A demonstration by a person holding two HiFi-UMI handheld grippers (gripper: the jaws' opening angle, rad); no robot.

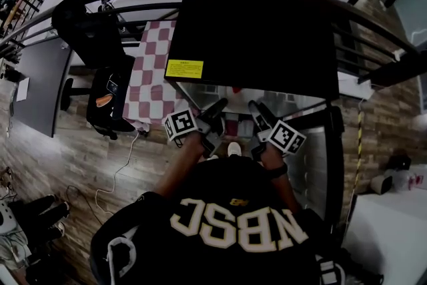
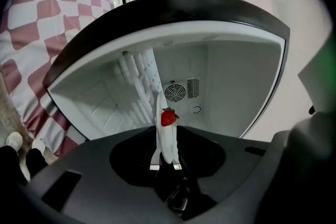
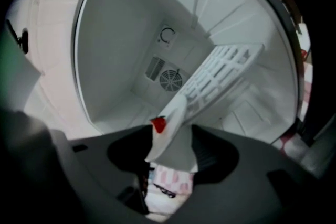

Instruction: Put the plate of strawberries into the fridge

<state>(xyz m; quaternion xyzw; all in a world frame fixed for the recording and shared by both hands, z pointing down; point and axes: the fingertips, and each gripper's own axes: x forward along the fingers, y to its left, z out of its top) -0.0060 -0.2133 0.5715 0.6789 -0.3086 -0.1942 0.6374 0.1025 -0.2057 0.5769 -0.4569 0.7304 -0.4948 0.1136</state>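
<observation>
L gripper (image 2: 167,161) & R gripper (image 3: 169,162): jaws wide on both, w/ plate (image 2: 164,139) rim standing edge-on between each pair, not pinched. Plate w/ strawberry (image 2: 168,117) is at the open fridge (image 2: 236,86) mouth, just beside the white rack (image 3: 220,73). Fan vent on back wall.

The fridge (image 2: 231,86) stands open, its inside mostly bare back to the rear wall. A white shelf (image 3: 220,73) spans it, and the plate (image 2: 166,139) blocks the shelf's near end. A checked table (image 1: 150,77) crowds the fridge's left side.
</observation>
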